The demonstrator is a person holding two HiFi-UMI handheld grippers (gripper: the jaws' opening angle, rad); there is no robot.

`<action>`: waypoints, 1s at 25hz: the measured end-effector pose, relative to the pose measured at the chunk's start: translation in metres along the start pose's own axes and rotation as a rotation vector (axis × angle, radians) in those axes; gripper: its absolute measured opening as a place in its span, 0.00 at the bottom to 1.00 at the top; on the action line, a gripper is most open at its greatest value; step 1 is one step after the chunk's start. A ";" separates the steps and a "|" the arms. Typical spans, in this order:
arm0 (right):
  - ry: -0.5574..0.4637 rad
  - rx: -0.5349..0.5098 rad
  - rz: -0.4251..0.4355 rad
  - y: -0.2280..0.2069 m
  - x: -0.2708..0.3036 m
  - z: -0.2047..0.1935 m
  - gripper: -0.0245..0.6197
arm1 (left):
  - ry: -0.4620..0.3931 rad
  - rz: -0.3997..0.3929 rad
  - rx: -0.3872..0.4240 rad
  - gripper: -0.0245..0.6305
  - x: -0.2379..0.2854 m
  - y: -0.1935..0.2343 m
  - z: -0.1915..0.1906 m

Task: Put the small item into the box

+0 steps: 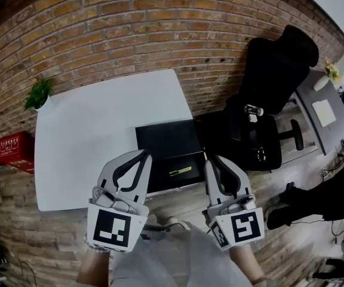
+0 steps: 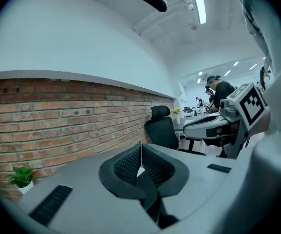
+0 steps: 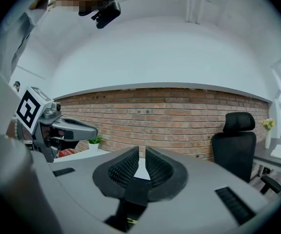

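Note:
A black box (image 1: pixel 166 139) lies open at the white table's (image 1: pixel 100 136) front right edge. A small yellow item (image 1: pixel 181 171) rests inside its nearer half. Both grippers are held back from the table, close to the person's body, and point up at the brick wall. My left gripper (image 1: pixel 143 154) (image 2: pixel 140 144) is in front of the box's left corner; its tips touch and hold nothing. My right gripper (image 1: pixel 215 160) (image 3: pixel 142 149) is off the box's right side, with a narrow slit between its jaws and nothing in it.
A small green plant (image 1: pixel 37 91) stands at the table's far left corner, with a red case (image 1: pixel 14 147) beside the table. A black office chair (image 1: pixel 261 100) stands right of the box. A grey desk (image 1: pixel 321 109) lies further right. Another person (image 2: pixel 218 89) stands far off.

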State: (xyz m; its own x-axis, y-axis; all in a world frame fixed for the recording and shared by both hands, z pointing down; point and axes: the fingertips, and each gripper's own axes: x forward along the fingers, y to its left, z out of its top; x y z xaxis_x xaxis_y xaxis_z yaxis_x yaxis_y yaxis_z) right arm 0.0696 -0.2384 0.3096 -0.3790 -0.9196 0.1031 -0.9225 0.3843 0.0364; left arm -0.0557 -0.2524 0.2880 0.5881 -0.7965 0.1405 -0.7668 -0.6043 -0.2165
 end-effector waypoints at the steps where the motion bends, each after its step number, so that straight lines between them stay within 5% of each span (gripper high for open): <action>1: -0.003 -0.001 0.003 0.000 0.000 0.002 0.14 | -0.001 0.002 -0.003 0.07 -0.001 0.000 0.001; 25: 0.002 -0.020 0.013 0.000 0.006 0.000 0.13 | -0.001 -0.014 0.006 0.07 0.004 -0.003 0.001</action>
State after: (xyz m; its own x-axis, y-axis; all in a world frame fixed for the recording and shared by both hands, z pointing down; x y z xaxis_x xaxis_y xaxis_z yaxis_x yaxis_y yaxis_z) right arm 0.0674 -0.2434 0.3105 -0.3913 -0.9142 0.1057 -0.9157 0.3982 0.0547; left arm -0.0509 -0.2536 0.2879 0.5990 -0.7879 0.1429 -0.7570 -0.6153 -0.2198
